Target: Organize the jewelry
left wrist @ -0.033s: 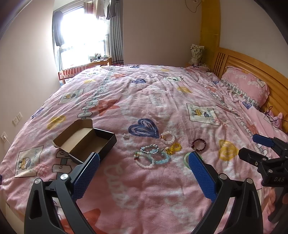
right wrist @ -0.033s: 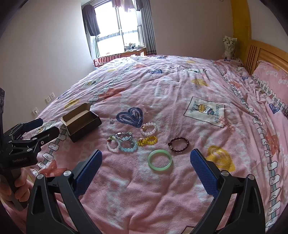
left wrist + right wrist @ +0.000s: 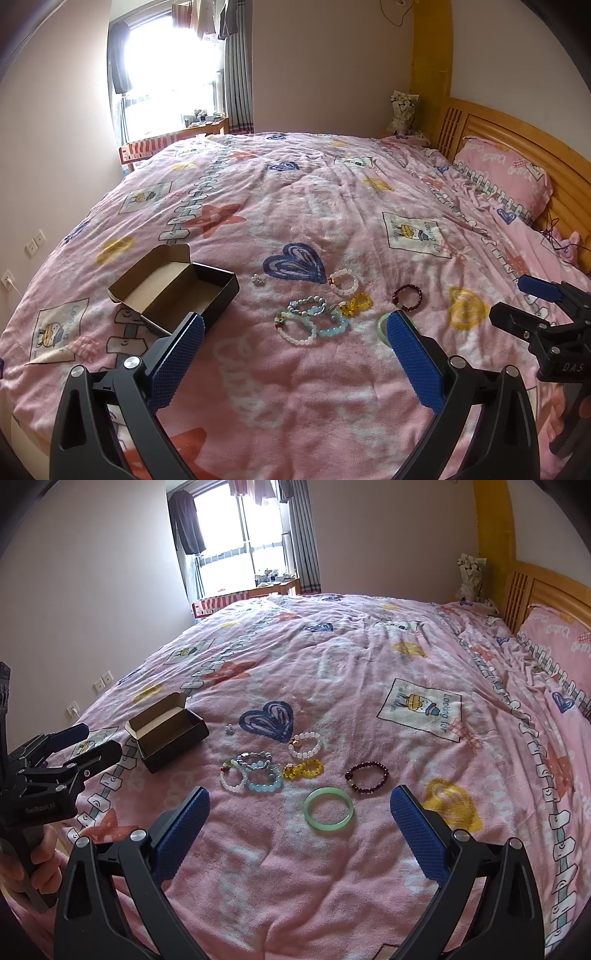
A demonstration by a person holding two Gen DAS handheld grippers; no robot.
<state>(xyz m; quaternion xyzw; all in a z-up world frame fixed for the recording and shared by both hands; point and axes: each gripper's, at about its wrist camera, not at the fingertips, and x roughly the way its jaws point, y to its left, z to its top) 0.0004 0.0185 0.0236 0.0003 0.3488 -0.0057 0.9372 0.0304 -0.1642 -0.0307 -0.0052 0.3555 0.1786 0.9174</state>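
Several bracelets lie on the pink bedspread: a green bangle (image 3: 328,809), a dark red bead bracelet (image 3: 366,777), a yellow one (image 3: 303,768), a white one (image 3: 305,744), and a blue and white cluster (image 3: 251,772). A small pale trinket (image 3: 229,729) lies near an open dark box (image 3: 170,732) (image 3: 177,295). My left gripper (image 3: 293,345) is open and empty, above the bed just short of the cluster (image 3: 312,319). My right gripper (image 3: 299,819) is open and empty, with the bangle between its fingers further ahead.
The bedspread (image 3: 369,657) covers a wide bed. A pink pillow (image 3: 506,177) and wooden headboard (image 3: 517,129) are at the right. A desk (image 3: 255,592) stands under the window. Each gripper shows in the other's view: the right (image 3: 532,306), the left (image 3: 74,749).
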